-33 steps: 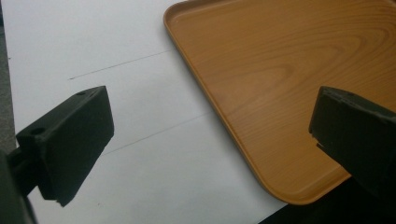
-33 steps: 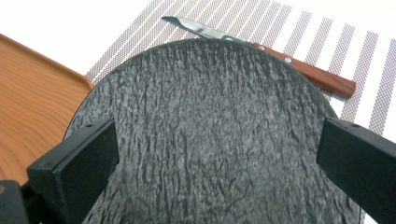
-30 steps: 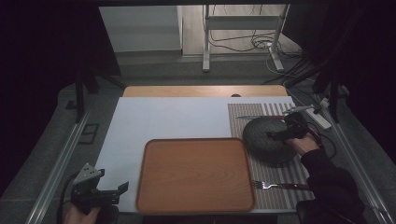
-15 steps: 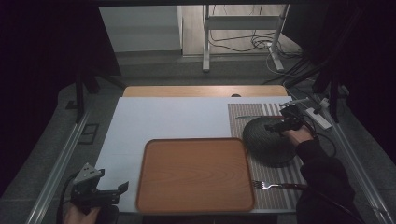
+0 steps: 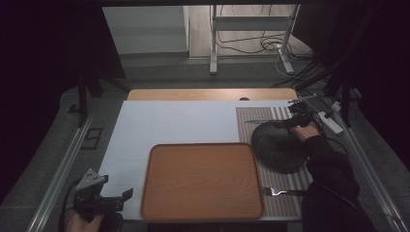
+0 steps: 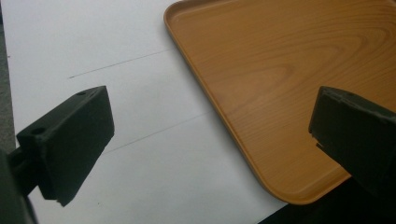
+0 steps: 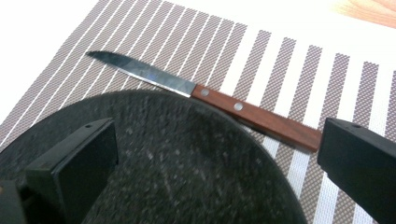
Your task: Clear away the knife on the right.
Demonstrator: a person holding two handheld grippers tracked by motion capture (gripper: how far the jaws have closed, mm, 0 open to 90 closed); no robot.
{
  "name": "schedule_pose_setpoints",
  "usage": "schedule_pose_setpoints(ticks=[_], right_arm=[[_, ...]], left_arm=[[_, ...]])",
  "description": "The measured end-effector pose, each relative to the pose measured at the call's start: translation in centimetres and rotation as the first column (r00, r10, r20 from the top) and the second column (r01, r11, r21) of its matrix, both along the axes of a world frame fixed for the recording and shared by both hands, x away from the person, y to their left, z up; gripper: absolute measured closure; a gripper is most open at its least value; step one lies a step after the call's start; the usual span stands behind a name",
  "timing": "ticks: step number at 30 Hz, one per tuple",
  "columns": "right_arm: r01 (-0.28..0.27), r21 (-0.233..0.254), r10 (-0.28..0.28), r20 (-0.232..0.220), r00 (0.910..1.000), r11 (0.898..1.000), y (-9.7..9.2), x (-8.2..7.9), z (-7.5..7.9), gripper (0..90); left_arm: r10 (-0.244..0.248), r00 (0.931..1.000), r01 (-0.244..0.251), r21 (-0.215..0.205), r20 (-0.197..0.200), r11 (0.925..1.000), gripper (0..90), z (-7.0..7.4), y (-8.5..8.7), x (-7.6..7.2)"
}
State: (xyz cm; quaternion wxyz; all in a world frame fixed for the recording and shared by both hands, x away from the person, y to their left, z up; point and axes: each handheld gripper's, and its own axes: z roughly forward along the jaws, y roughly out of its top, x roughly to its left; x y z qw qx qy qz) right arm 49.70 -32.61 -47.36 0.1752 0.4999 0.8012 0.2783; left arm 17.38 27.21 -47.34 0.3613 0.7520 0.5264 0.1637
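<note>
A white sheet [image 5: 183,123] covers the wooden table [image 5: 212,94], dark room around. Right of the tray [image 5: 202,180], a striped placemat [image 5: 270,115] carries plate [image 5: 279,146], knife [image 7: 210,100] and fork [image 5: 283,192]. Left gripper [image 5: 104,200], jaws apart, hovers off the tray's near-left corner; right gripper [image 5: 296,118], jaws apart, above the plate.

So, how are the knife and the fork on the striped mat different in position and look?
The knife lies at the far end of the striped mat, beyond the dark plate; the fork lies at the near end, on the person's side of the plate. The knife has a brown wooden handle with two rivets; the fork looks all metal, though it is small in the high view. Both lie flat, crosswise on the mat, with neither gripper holding them.
</note>
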Motion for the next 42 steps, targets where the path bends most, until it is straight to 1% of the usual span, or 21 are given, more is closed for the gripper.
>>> schedule_pose_setpoints(ticks=[1, 2, 5, 13, 15, 16, 17, 18, 19, 21, 22, 23, 24, 25, 28, 30, 32, 33, 36, 39, 42], right_arm=[[0.0, 0.0, 0.0, 0.0, 1.0, 1.0, 0.0, 0.0, 0.0, 0.0], [0.006, 0.009, -0.006, -0.007, 1.0, 1.0, -0.1, 0.5, 0.0, 0.0], [0.018, 0.015, -0.017, -0.011, 0.9998, 1.0, -0.1, 1.0, 0.0, 0.0], [0.023, -0.014, -0.023, -0.036, 0.9991, 1.0, 0.0, 2.3, -0.7, 0.0], [0.028, -0.019, -0.029, -0.034, 0.999, 0.999, -0.1, 2.6, -0.8, 0.0], [0.035, -0.03, -0.036, -0.026, 0.999, 0.999, -0.2, 2.9, -0.8, 5.1], [0.035, -0.03, -0.036, -0.026, 0.999, 0.999, -0.2, 2.9, -0.8, 5.1], [0.039, -0.033, -0.04, -0.025, 0.9989, 0.999, -0.2, 3.1, -0.7, 15.2], [0.039, -0.033, -0.04, -0.025, 0.9989, 0.999, -0.2, 3.1, -0.7, 15.2], [0.042, -0.033, -0.043, -0.026, 0.9988, 0.999, -0.4, 3.3, -0.5, 27.7], [0.041, -0.028, -0.042, -0.036, 0.9985, 0.999, -0.6, 3.6, -0.4, 45.5], [0.041, -0.028, -0.042, -0.036, 0.9985, 0.999, -0.6, 3.6, -0.4, 45.5], [0.036, -0.032, -0.038, -0.043, 0.9984, 0.999, -0.6, 3.8, -0.4, 50.7], [0.031, -0.024, -0.033, -0.051, 0.9982, 0.999, -0.7, 4.0, -0.4, 59.9], [0.015, -0.036, -0.018, -0.073, 0.9972, 0.999, -0.9, 4.5, -0.6, 77.6], [0.01, -0.048, -0.014, -0.072, 0.9973, 0.999, -0.9, 4.8, -0.8, 88.3], [0.015, -0.086, -0.021, -0.065, 0.9977, 0.996, -1.0, 5.3, -1.1, 89.4], [0.015, -0.086, -0.021, -0.065, 0.9977, 0.996, -1.0, 5.3, -1.1, 89.4], [0.025, -0.113, -0.033, -0.072, 0.9969, 0.993, -1.5, 6.0, -1.7, 89.4], [0.033, -0.128, -0.042, -0.072, 0.9965, 0.991, -1.8, 6.2, -2.1, 89.4], [0.038, -0.131, -0.05, -0.091, 0.9946, 0.991, -2.4, 6.3, -2.5, 89.4]], left_arm=[[0.0, 1.0, 0.0, 0.0, 0.0, 1.0, 0.8, 0.0, 0.0, 0.0], [0.0, 1.0, 0.0, 0.0, 0.0, 1.0, 0.8, 0.0, 0.0, 0.0], [0.0, 1.0, 0.0, 0.001, -0.001, 1.0, 0.9, 0.0, 0.0, 0.0], [0.002, 1.0, -0.002, 0.0, -0.001, 1.0, 0.9, 0.0, 0.0, 0.0], [0.002, 1.0, -0.002, 0.0, -0.001, 1.0, 1.0, 0.0, 0.0, 0.0], [0.002, 1.0, -0.002, 0.0, -0.001, 1.0, 1.0, 0.0, 0.0, 0.0], [0.002, 1.0, -0.002, 0.0, -0.001, 1.0, 1.0, 0.0, 0.0, 0.0], [0.002, 1.0, -0.002, 0.0, -0.002, 1.0, 1.0, 0.0, 0.0, 0.0], [0.002, 1.0, -0.002, 0.0, -0.002, 1.0, 1.0, 0.0, 0.0, 0.0], [0.002, 1.0, -0.002, 0.0, -0.002, 1.0, 1.0, 0.0, 0.0, 0.0], [0.002, 1.0, -0.002, 0.0, -0.002, 1.0, 1.0, 0.0, 0.0, 0.0], [0.002, 1.0, -0.002, 0.0, -0.002, 1.0, 1.0, 0.0, 0.0, 0.0], [0.002, 1.0, -0.002, 0.0, -0.002, 1.0, 1.0, 0.0, 0.0, 0.0], [0.002, 1.0, -0.002, 0.0, -0.002, 1.0, 1.0, 0.0, 0.0, 0.0], [0.002, 1.0, -0.002, 0.0, -0.002, 1.0, 1.1, 0.0, 0.0, 0.0], [0.002, 1.0, -0.002, 0.0, -0.002, 1.0, 1.1, 0.0, 0.0, 0.0], [0.002, 1.0, -0.002, 0.001, -0.002, 1.0, 1.1, 0.0, 0.0, 0.0], [0.001, 1.0, -0.001, 0.002, -0.002, 1.0, 1.1, 0.0, 0.0, 0.0], [0.0, 1.0, 0.0, 0.003, -0.002, 1.0, 1.1, 0.0, 0.0, 0.0], [0.0, 1.0, 0.0, 0.002, -0.002, 1.0, 1.2, 0.0, 0.0, 0.0], [0.001, 1.0, -0.001, 0.0, -0.002, 1.0, 1.2, 0.0, 0.0, 0.0]])
